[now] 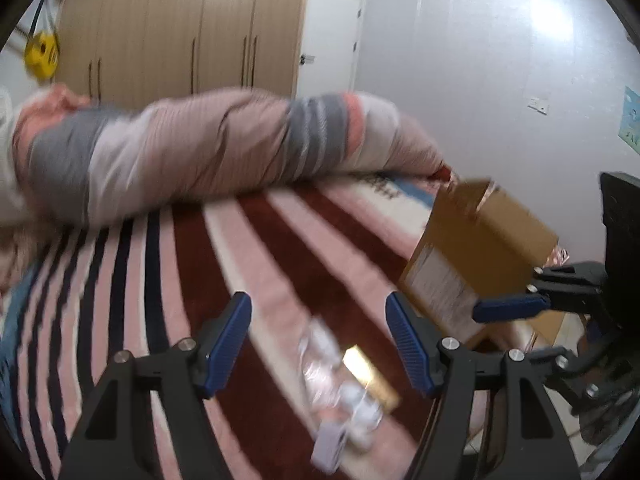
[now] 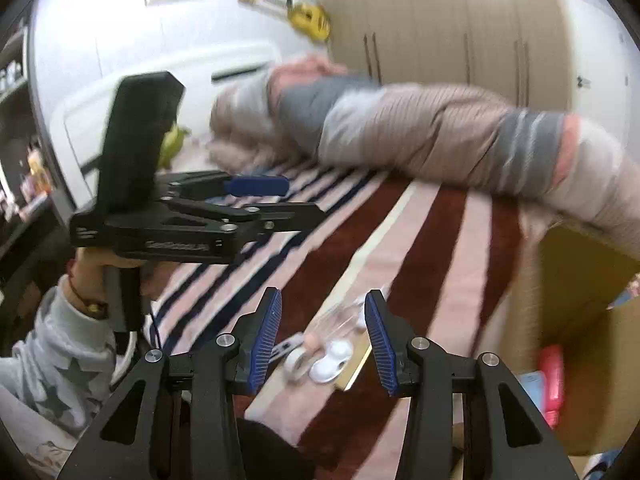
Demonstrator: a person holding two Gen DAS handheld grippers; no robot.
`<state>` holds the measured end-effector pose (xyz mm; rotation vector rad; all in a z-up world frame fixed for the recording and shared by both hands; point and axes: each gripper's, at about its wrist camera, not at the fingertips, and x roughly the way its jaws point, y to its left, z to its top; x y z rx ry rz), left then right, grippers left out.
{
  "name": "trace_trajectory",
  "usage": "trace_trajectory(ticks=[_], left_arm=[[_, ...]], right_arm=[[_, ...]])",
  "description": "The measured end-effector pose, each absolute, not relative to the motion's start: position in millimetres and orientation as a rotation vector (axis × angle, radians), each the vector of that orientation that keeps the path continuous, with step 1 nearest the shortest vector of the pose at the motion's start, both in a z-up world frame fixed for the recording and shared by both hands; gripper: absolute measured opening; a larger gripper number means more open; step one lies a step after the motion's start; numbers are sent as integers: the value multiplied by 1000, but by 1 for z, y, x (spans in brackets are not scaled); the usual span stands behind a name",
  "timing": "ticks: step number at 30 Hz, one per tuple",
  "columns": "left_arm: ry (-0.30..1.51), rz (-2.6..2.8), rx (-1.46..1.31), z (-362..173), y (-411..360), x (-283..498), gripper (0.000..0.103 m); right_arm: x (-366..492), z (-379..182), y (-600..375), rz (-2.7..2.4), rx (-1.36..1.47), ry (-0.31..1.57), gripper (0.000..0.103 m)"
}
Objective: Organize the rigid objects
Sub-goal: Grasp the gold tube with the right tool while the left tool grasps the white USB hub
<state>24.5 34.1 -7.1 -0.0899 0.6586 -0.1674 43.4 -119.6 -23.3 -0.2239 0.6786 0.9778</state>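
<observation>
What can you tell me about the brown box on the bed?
The cardboard box is plain brown with its top open and a flap sticking up. A pale label is stuck on one side. It sits at the edge of the striped blanket, close to the rolled quilt. From the right claw's camera you can peek inside and see something red, too blurry to name. Neither claw touches it.

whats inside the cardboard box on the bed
In the right wrist view the open cardboard box shows a red-pink item and something light blue near its bottom. Both are blurred, and the box walls hide the rest.
</observation>
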Motion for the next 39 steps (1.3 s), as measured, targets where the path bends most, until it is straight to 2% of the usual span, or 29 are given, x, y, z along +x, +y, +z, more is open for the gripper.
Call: trace_trajectory(ticks=[7, 11, 15, 16, 17, 19, 21, 24, 30, 35, 39], left_arm=[[844, -244, -185, -110, 58, 3, 66], [892, -316, -227, -140, 44, 2, 66], [887, -335, -227, -149, 35, 3, 66], [883, -344, -238, -149, 35, 5, 62], [883, -348, -243, -150, 35, 6, 59], [886, -337, -229, -151, 33, 7, 50], [885, -333, -223, -151, 34, 8, 48], [888, -323, -220, -151, 38, 7, 43], [895, -307, -197, -155, 36, 4, 43], [889, -288, -203, -152, 36, -2, 38], [873, -282, -192, -143, 37, -8, 28]], right_arm=[[64, -104, -80, 840, -337, 877, 39], [80, -137, -76, 776, -364, 957, 39], [90, -156, -75, 743, -389, 995, 37], [90, -157, -75, 746, -386, 996, 33], [91, -158, -75, 745, -390, 998, 19], [93, -159, -75, 742, -398, 999, 18], [92, -157, -78, 725, -414, 992, 16], [92, -155, -80, 692, -447, 971, 14], [97, -164, -78, 684, -458, 982, 14], [98, -166, -78, 688, -445, 954, 13], [92, -151, -83, 694, -417, 914, 13]])
